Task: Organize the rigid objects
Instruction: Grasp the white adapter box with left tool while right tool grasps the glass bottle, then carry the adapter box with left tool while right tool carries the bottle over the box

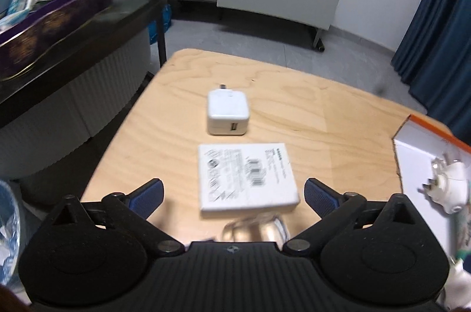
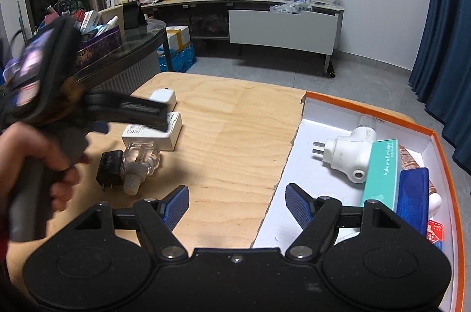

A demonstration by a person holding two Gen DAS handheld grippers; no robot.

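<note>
On the wooden table (image 1: 294, 106) lie a white USB charger (image 1: 227, 112) and, nearer, a flat white box (image 1: 247, 175) with a barcode label. A clear glass bottle (image 1: 256, 229) sits just under my left gripper (image 1: 234, 194), which hangs open above the white box with nothing between its fingers. In the right wrist view the same bottle (image 2: 141, 160) lies beside a black plug adapter (image 2: 110, 169). My right gripper (image 2: 237, 204) stands open over the left edge of the orange-rimmed box (image 2: 306, 117), holding nothing.
The orange-rimmed box holds a white plug adapter (image 2: 350, 156), a teal bandage box (image 2: 382, 173) and a blue case (image 2: 412, 197). A dark counter (image 1: 88, 26) with a purple bin of items stands left. A hand (image 2: 38, 162) holds the left gripper.
</note>
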